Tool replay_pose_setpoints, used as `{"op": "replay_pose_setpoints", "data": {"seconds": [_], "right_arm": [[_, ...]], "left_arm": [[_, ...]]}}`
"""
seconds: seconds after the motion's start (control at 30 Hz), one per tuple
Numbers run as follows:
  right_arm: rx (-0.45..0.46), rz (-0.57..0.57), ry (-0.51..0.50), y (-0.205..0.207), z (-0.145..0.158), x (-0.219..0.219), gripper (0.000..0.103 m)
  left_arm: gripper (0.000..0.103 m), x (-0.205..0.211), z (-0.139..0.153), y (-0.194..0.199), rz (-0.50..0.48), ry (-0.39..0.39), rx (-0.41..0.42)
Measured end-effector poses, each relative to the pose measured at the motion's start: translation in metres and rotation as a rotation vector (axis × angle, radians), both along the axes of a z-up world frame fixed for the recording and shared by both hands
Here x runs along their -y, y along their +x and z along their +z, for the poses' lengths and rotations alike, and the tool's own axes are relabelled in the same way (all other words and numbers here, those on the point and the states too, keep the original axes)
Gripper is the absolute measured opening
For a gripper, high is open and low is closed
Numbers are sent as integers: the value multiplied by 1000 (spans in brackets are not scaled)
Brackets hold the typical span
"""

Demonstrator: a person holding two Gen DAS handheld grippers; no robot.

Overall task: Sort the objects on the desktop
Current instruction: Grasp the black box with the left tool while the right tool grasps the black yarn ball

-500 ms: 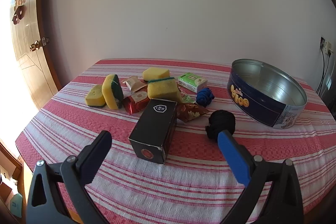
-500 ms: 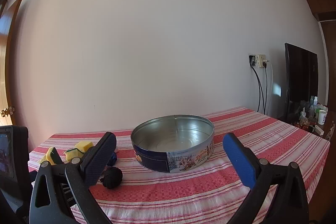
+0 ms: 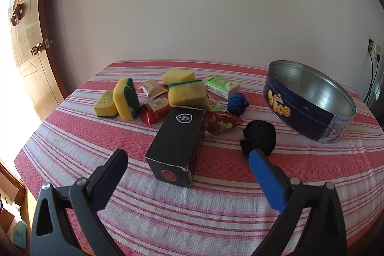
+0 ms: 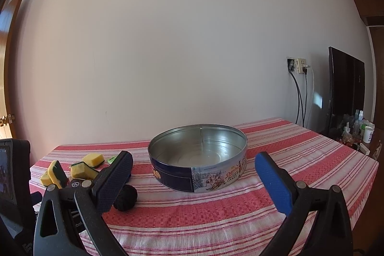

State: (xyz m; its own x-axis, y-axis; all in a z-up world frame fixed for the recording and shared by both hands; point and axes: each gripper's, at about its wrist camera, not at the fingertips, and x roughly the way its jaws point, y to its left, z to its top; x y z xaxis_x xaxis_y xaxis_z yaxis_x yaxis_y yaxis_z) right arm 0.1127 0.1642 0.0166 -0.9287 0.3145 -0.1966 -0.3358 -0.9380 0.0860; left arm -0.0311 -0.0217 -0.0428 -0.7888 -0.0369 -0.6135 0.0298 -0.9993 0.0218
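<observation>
Red-and-white striped tablecloth (image 3: 216, 212) is covering the table against a plain wall, black box (image 3: 178, 139) is lying left of the cookie tin (image 3: 309, 121), long axis pointing toward the wall, while left gripper (image 3: 188, 168) and right gripper (image 4: 193, 170) are both hovering wide, holding nothing

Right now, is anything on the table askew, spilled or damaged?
Nothing spilled or damaged. One sponge stands on edge against another, and the cookie tin sits open and empty beside the unsorted pile.
</observation>
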Motion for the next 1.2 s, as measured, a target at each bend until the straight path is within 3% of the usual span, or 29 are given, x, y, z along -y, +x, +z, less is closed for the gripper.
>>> {"op": "replay_pose_setpoints", "data": {"seconds": [0.33, 0.4, 0.5, 0.6, 0.67, 0.77, 0.93, 1.1, 1.2], "right_arm": [[77, 36, 4, -19, -18, 6, 103], [101, 50, 6, -24, -24, 7, 103], [130, 58, 17, -33, -31, 9, 103], [153, 76, 2, -38, -37, 8, 103], [177, 98, -13, -45, -41, 6, 103], [234, 144, -16, -59, -48, 10, 103], [289, 220, 22, -76, -53, 24, 101], [366, 338, -19, -101, -54, 34, 74], [414, 380, -67, -119, -58, 38, 70]], "left_arm": [[100, 34, -22, -10, 15, -10, 65], [88, 35, -25, -19, -5, 14, 87], [85, 30, -28, -33, -35, 31, 114], [70, 24, -33, -50, -55, 34, 155], [68, 22, -37, -59, -70, 41, 181], [49, 23, -47, -70, -83, 70, 233], [48, 22, -54, -73, -66, 38, 231], [47, 36, -53, -73, -51, 67, 211], [47, 50, -50, -70, -45, 104, 199]]}}
